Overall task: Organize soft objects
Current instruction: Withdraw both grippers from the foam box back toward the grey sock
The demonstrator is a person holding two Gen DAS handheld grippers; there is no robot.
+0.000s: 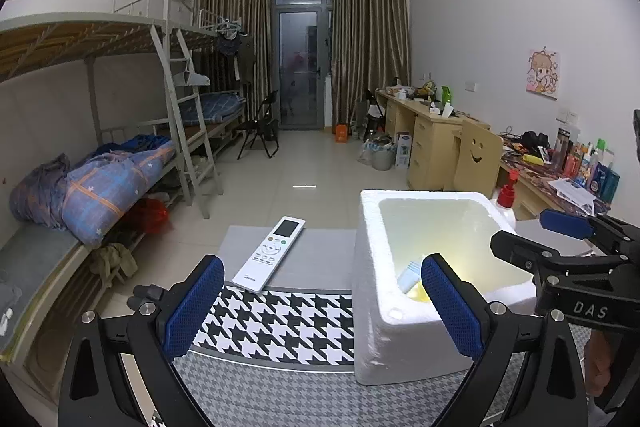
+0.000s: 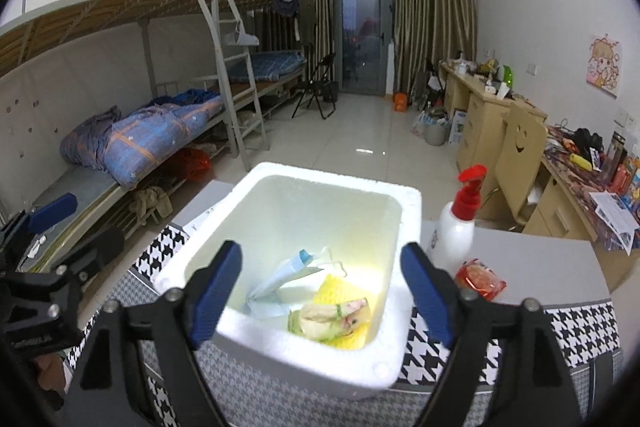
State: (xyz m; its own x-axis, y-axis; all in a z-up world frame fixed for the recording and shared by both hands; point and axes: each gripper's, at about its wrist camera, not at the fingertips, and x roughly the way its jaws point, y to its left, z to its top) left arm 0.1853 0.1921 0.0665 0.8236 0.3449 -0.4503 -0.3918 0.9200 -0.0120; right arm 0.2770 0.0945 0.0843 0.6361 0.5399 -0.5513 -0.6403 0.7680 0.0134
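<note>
We count 3 soft things already in the foam box point(image 2: 280, 211): a face mask point(image 2: 280, 283), a yellow cloth point(image 2: 340, 289) and a plush toy point(image 2: 332, 317). A red packet point(image 2: 480, 279) waits on the worktop point(image 2: 540, 267). The right gripper point(image 2: 320, 291) and left gripper point(image 1: 320, 307) have fingers spread, empty.

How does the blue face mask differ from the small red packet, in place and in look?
The face mask lies inside the white foam box, while the red packet lies outside it on the grey table, beside the spray bottle. The mask is pale blue and crumpled, with thin ear loops; the packet is red, glossy and flat. Neither is held by a gripper.
</note>
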